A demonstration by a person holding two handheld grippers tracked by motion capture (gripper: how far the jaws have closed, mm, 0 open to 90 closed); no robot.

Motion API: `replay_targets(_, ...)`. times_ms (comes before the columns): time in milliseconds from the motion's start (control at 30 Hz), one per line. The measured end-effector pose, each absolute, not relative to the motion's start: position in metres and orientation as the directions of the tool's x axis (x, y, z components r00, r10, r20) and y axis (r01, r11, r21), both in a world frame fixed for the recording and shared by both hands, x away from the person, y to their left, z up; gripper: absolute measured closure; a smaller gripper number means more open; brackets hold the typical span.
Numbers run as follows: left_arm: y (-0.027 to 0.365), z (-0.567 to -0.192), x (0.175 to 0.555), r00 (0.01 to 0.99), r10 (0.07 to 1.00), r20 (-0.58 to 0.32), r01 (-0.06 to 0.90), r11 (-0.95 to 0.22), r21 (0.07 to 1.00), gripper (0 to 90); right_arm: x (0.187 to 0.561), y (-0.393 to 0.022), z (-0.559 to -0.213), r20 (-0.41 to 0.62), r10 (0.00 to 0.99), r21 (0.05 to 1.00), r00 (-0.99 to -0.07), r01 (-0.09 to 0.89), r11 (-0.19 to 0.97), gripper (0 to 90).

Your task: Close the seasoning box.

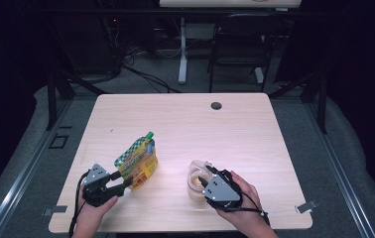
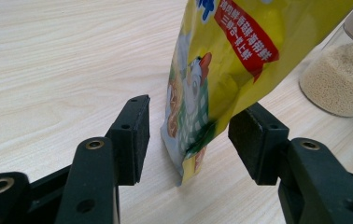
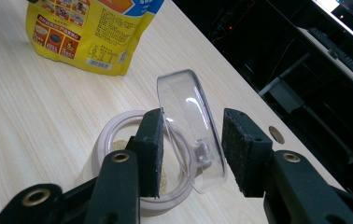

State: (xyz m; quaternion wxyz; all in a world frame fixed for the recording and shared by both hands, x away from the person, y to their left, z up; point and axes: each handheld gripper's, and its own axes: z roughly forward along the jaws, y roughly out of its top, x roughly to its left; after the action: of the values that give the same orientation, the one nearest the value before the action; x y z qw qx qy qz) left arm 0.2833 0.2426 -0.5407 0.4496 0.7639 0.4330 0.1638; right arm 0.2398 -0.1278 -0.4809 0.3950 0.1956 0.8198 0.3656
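Straddling pouch (image 2: 221, 70), left gripper (image 2: 188, 135) agape

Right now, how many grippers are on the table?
2. The left gripper is at the near left, its fingers either side of the yellow pouch. The right gripper is at the near right, over the open jar.

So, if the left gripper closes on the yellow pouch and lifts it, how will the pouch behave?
The yellow spouted pouch is thin printed film, so it will probably crumple between the pads. It already leans, so it may flop sideways. Its glossy surface could slip. The left gripper straddles only its bottom corner.
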Motion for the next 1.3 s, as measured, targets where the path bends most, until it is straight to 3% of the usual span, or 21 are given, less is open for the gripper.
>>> replay_targets(667,0.246,-0.54,0.274,0.575,0.804,-0.151,0.522,-0.219,0.825,48.7,0.228,-0.121,-0.5,-0.576,0.571,0.711,-0.585,-0.014,0.703,54.2)
replay_targets(1300,0.239,-0.543,0.274,0.586,0.795,-0.156,0.523,-0.224,0.823,48.7,0.225,-0.117,-0.509,-0.551,0.557,0.713,-0.621,-0.005,0.701,48.2)
